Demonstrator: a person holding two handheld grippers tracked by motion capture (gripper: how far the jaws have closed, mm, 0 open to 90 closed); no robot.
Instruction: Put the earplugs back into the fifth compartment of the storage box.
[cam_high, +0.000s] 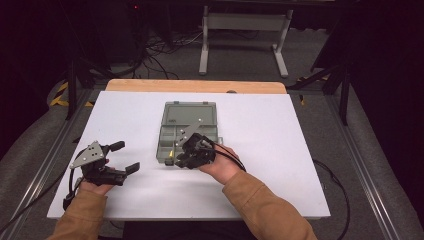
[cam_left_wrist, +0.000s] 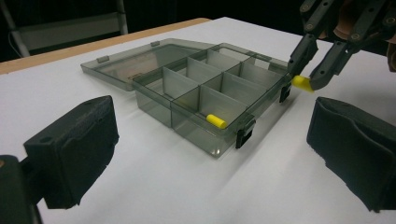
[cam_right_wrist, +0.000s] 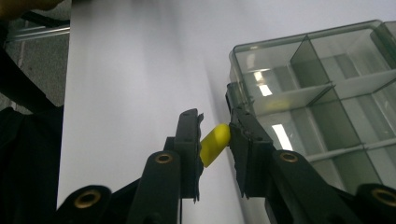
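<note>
dark floor, loose cables and a white metal stand filled the background beyond a white counter (cam_high: 280, 150) with a strip of bare wood along its far edge. near the middle of the counter sat a grey see-through compartment box (cam_high: 188, 131), its lid folded flat open toward the far side and its black latches facing the person.

the right gripper (cam_high: 176, 159) hovered at the box's near left corner, a hand in a tan sleeve behind it. its jaws were closed on a small yellow capsule-shaped piece (cam_right_wrist: 215, 144): in the right gripper view the pads pressed on it from both sides, with the rounded end poking up between them. in that view the piece sat just beside the box's front wall and latch, outside the compartments. in the left gripper view the same piece (cam_left_wrist: 301, 82) hung at the tips of the right gripper (cam_left_wrist: 310, 79), clear of the counter and close to the box's corner.

a second yellow piece (cam_left_wrist: 216, 121) lay inside the box, in the compartment nearest the left gripper's camera, just behind a latch.

the left gripper (cam_high: 125, 156) rested well apart from the box, at the counter's near left. its jaws stood wide open with nothing between the foam pads (cam_left_wrist: 74, 144), and they pointed toward the box.
</note>
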